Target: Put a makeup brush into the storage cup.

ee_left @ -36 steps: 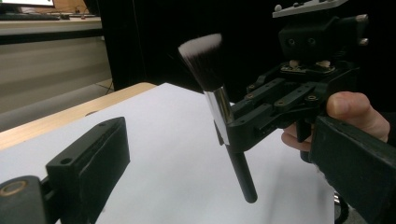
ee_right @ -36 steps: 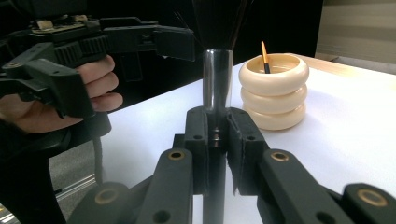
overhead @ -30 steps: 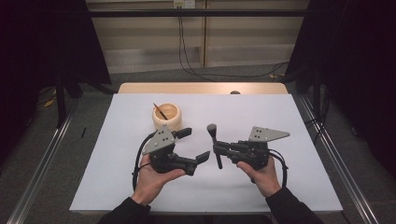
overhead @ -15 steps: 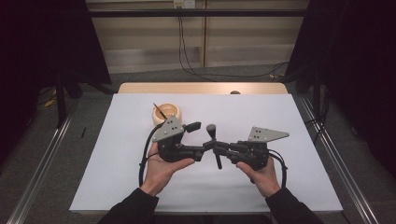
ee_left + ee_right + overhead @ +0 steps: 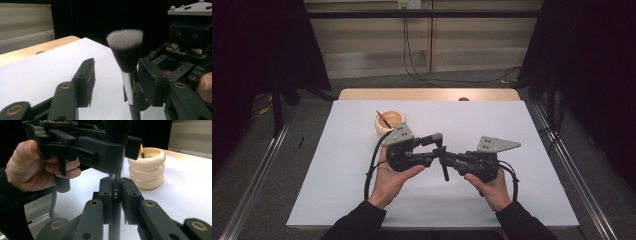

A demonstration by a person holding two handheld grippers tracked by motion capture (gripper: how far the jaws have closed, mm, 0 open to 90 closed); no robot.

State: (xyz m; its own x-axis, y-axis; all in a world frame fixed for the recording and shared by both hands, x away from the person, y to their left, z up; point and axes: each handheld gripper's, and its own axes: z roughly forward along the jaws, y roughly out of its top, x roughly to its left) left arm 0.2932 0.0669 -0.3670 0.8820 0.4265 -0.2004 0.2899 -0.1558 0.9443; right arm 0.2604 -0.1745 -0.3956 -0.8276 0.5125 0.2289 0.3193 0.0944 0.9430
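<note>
A makeup brush (image 5: 445,172) with a black handle, silver ferrule and white-tipped bristles (image 5: 125,37) stands upright over the white table (image 5: 532,130). My right gripper (image 5: 445,159) is shut on its handle (image 5: 115,195). My left gripper (image 5: 435,149) has come in from the left, and its jaws have just been closing around the ferrule below the bristles. In the left gripper view one jaw sits right beside the ferrule (image 5: 128,85); the other stands clearly apart from it.
A cream ribbed cup (image 5: 390,123) holding a thin dark stick (image 5: 383,119) stands just behind the left gripper; it also appears in the right gripper view (image 5: 146,170). A wooden edge (image 5: 427,94) borders the far side. Cables trail from both grippers.
The left gripper has moved right to the brush, and its jaws have narrowed around the ferrule. The right gripper and the brush have stayed still.
</note>
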